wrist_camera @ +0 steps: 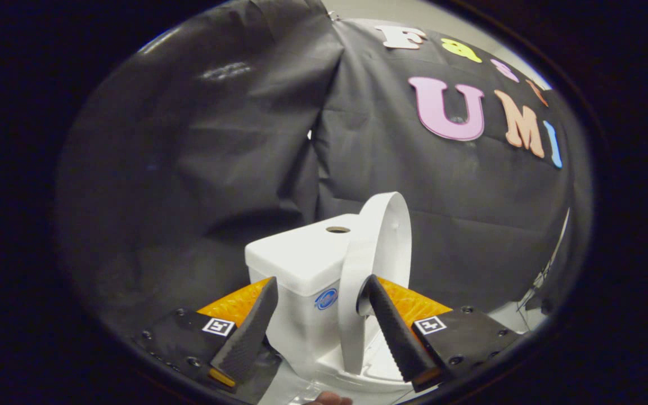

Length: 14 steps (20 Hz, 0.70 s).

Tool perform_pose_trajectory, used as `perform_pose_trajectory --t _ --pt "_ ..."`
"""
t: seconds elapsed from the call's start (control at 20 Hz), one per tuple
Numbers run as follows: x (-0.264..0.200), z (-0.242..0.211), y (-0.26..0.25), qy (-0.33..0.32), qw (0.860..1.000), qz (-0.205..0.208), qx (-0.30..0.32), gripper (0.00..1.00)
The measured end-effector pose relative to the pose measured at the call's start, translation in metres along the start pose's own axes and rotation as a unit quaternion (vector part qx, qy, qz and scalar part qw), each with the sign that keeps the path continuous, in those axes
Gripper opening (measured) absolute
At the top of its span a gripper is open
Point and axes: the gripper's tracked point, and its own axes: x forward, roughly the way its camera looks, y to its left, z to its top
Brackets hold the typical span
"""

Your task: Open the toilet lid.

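A small white toilet [301, 264] stands just ahead of my fingers against the black cloth wall. Its lid [380, 236] is raised, standing nearly upright and edge-on, leaning back toward the tank. Below it I see the rim of the bowl [372, 377]. My gripper [317, 288] is open, with its fingers spread wide. The left fingertip [259, 315] sits beside the tank's left front corner. The right fingertip [380, 315] lies against or just in front of the lid's lower edge. Nothing is pinched between the fingers.
The tank top has a round hole [338, 229] near the lid. Black cloth [200, 169] hangs close behind and on both sides of the toilet. A person's fingertip [329, 399] shows low between the fingers. Some light floor or stand [518, 315] shows to the right.
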Motion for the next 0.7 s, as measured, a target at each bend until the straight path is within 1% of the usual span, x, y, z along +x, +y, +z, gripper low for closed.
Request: perform_pose_trajectory --t 0.1,0.25,0.3,0.5,0.55,0.65,0.7 --pt "-0.014 -0.002 0.0 0.0 1.0 0.006 -0.004 1.0" --pt "-0.035 -0.008 0.011 -0.007 0.999 0.034 0.005 1.0" --pt "-0.042 -0.008 0.009 -0.008 0.999 0.035 0.005 1.0" --pt "-0.074 -0.005 -0.009 -0.022 0.999 0.035 0.018 0.98" --pt "-0.082 -0.002 -0.015 -0.03 0.998 0.038 0.029 0.98" --pt "-0.097 0.002 -0.026 -0.046 0.996 0.057 0.05 0.98" --pt "-0.105 0.002 -0.039 -0.051 0.996 0.054 0.054 0.98"
